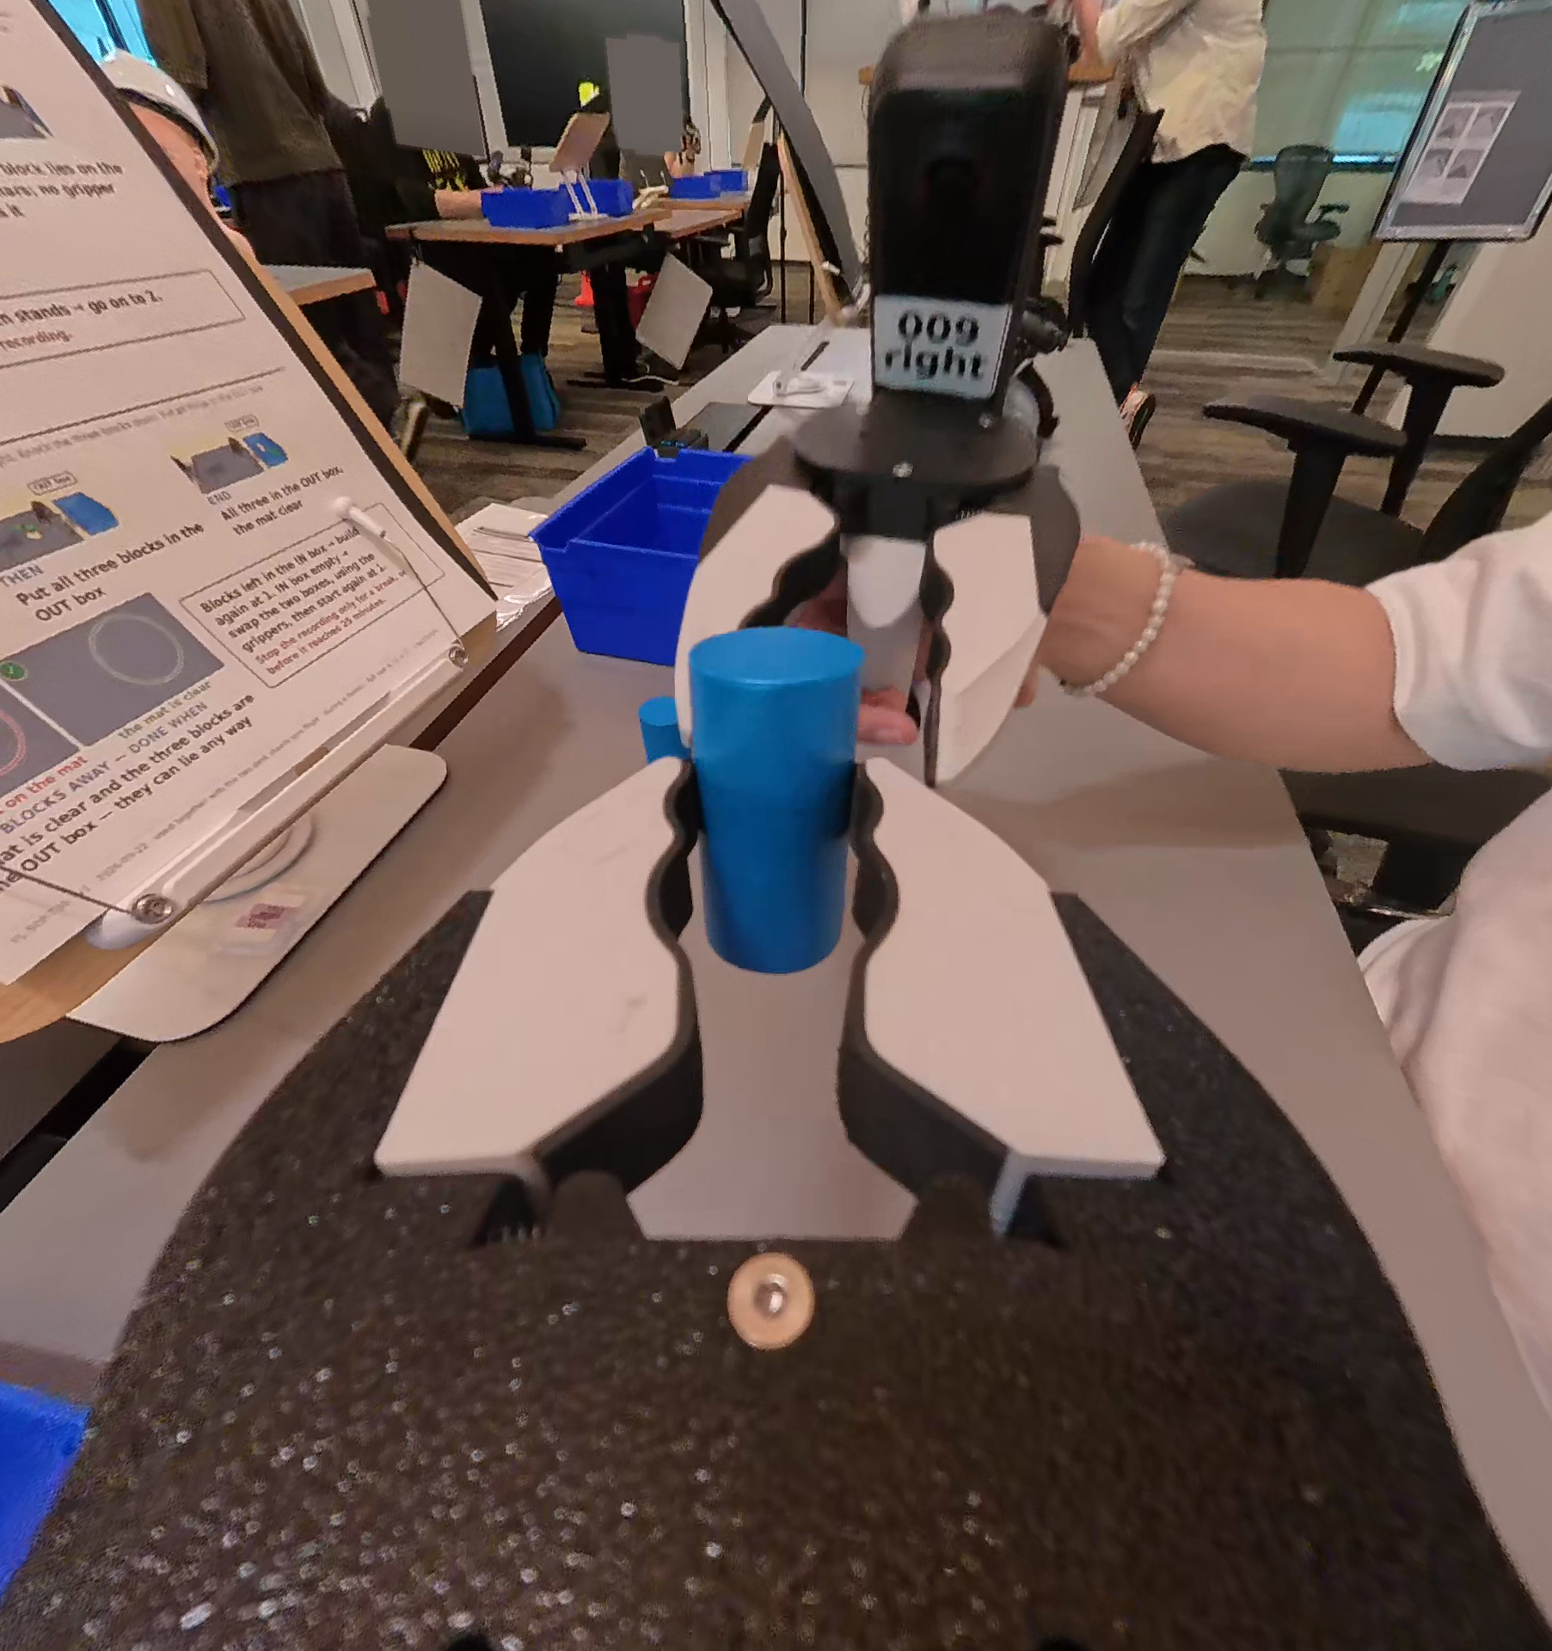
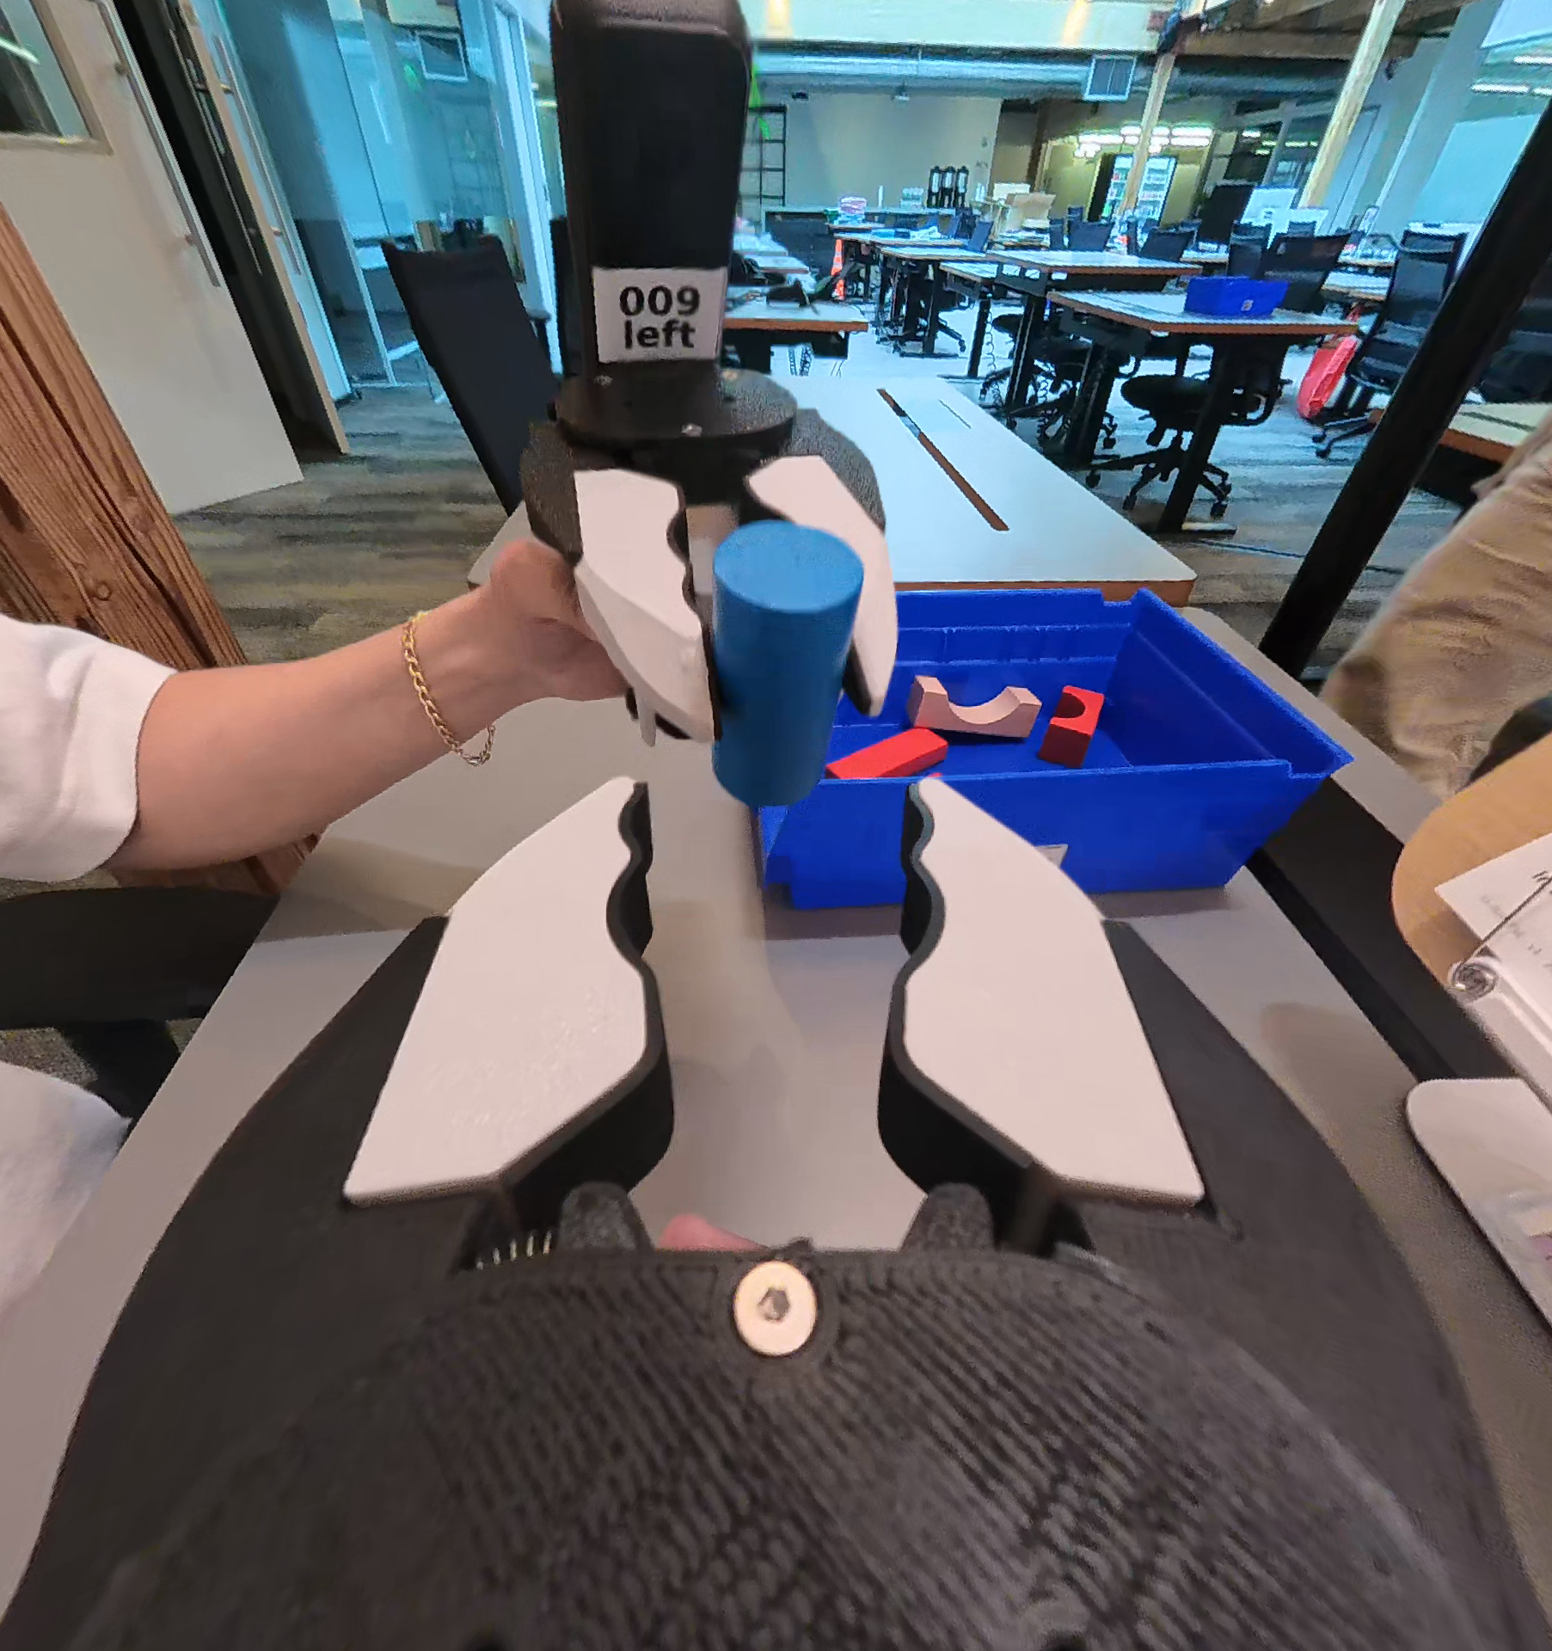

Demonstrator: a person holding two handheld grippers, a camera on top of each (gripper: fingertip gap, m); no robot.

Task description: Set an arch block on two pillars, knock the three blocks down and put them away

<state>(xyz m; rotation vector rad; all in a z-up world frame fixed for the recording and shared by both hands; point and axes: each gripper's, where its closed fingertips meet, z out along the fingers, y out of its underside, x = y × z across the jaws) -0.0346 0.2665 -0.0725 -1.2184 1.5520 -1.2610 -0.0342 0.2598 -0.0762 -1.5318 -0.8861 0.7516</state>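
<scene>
My left gripper is shut on a blue cylinder and holds it upright, a little above the grey table. In the right wrist view the left gripper and its cylinder hang just beyond my right gripper's fingertips. My right gripper is open and empty. It faces the left gripper, and in the left wrist view it is close behind the cylinder. A second, smaller-looking blue cylinder stands behind the left finger and is mostly hidden.
A blue bin behind the left gripper holds a pale arch block, a red arch block and a red bar. Another blue bin stands behind the right gripper. An instruction sheet on a stand stands along the table's side. Office chairs stand around the table. The tips of both grippers are at nearly the same place.
</scene>
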